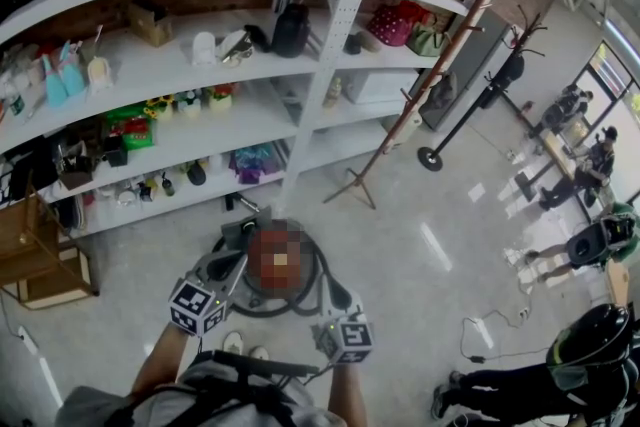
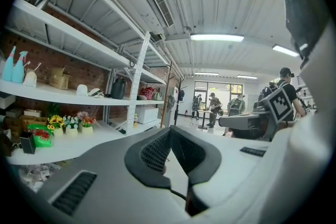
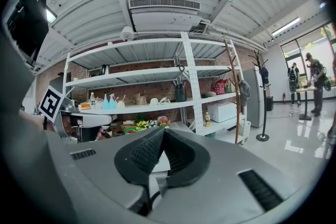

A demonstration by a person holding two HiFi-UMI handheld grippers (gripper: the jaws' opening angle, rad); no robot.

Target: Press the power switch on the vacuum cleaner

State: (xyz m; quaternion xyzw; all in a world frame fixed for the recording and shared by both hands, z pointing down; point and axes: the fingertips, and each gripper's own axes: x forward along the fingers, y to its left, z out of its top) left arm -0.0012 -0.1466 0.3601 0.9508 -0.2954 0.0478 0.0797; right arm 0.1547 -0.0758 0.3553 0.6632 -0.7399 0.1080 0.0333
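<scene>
Left gripper (image 2: pixel 169 131) and right gripper (image 3: pixel 161 132) were held with jaws together, nothing gripped, aimed off the vacuum (image 1: pixel 316 260); its switch, not made out, could be missed.

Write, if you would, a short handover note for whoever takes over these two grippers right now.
Left gripper: fingers together, empty, aimed at the shelves.
Right gripper: the same, shut and empty.
Vacuum cleaner: on the floor in front of the shelves, below both grippers; neither appears to touch it.
Done: nothing that shows. The power switch cannot be made out.
Left: find the switch, lower one gripper and press it.
</scene>
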